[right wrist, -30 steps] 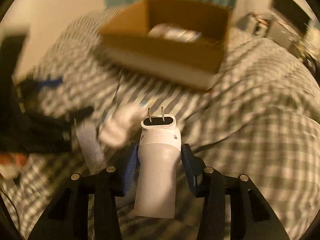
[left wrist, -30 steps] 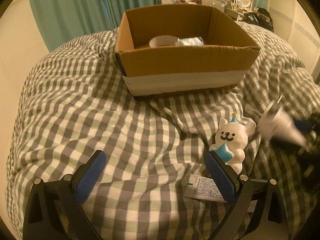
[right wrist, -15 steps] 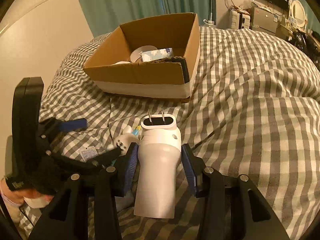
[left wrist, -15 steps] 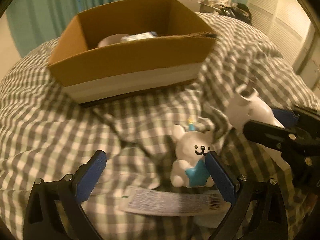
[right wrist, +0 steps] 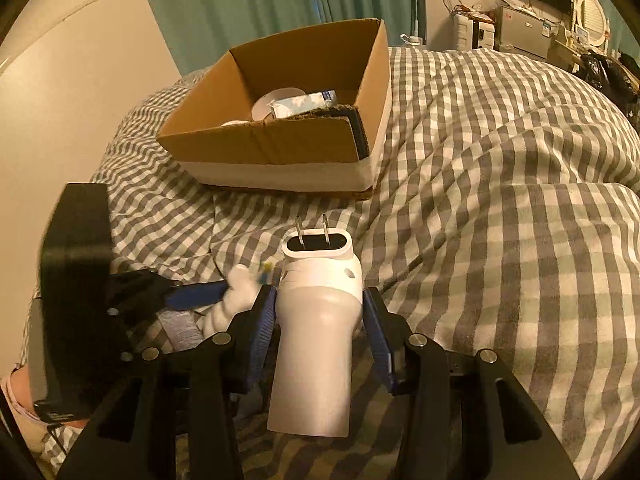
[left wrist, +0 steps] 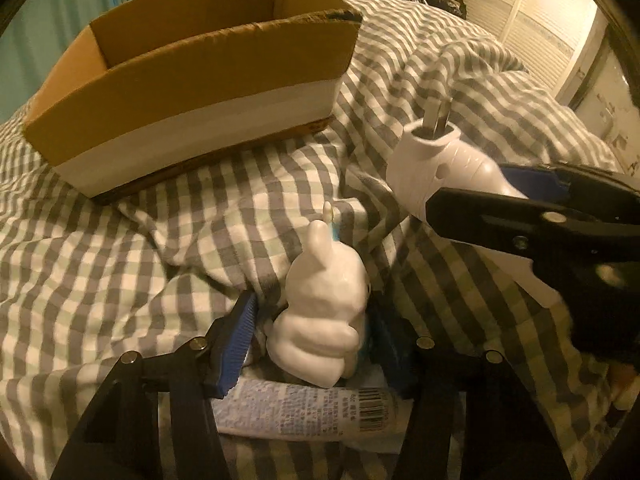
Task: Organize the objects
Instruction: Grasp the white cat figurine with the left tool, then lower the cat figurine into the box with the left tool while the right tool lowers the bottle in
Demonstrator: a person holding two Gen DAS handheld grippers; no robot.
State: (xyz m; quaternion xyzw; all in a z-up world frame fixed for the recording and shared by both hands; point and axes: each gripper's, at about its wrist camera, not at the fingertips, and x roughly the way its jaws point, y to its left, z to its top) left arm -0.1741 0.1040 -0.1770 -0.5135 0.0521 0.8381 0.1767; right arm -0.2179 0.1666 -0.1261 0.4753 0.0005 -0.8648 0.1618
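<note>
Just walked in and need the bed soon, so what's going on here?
A person is tidying loose items off the checked duvet into the cardboard box, with a claw in each hand. The right claw is clamped on a white plug-in device with two prongs. The left claw has closed around a white bunny figurine sitting over a barcoded packet. The box already holds a few things.

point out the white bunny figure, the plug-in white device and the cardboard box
white bunny figure (left wrist: pixel 324 300), left wrist view, on its back.
plug-in white device (right wrist: pixel 316 320), right wrist view, on its body between the pads.
cardboard box (right wrist: pixel 276 148), right wrist view, on its near wall.
</note>
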